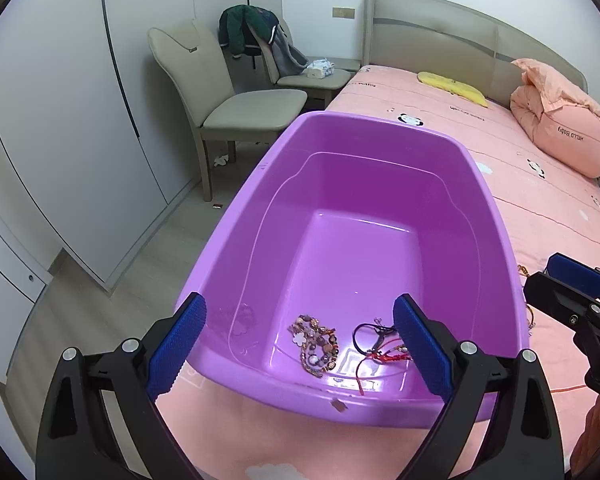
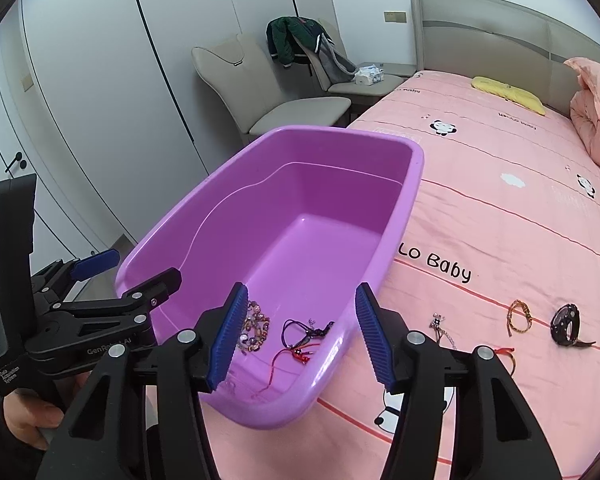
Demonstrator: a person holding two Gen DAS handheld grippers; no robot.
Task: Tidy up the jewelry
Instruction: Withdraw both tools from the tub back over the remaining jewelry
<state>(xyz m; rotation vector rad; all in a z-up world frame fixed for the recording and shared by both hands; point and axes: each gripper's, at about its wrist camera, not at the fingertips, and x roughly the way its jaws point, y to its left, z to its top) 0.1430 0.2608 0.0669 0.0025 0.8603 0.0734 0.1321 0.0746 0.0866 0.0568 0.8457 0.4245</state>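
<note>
A purple plastic tub (image 1: 484, 184) (image 2: 260, 148) stands on the pink bed. Inside lie a beaded bracelet (image 1: 316, 344) (image 2: 256, 328) and dark and red cord pieces (image 1: 374, 340) (image 2: 304, 340). My left gripper (image 1: 300, 344) is open and empty over the tub's near rim; it shows at the left of the right wrist view (image 2: 128, 266). My right gripper (image 2: 298, 336) is open and empty above the tub's near end; it shows at the right of the left wrist view (image 1: 560, 284). On the sheet right of the tub lie a silver chain (image 2: 440, 328), a braided orange bracelet (image 2: 518, 316), a black watch (image 2: 566, 324) and a red cord (image 2: 506, 352).
Beige chairs (image 1: 236, 108) with a jacket (image 1: 248, 30) stand beyond the bed's left edge, next to a nightstand (image 1: 320, 80). A folded pink duvet (image 1: 560, 120) and a yellow pillow (image 1: 452, 88) lie near the headboard. White wardrobes (image 1: 60, 120) line the left wall.
</note>
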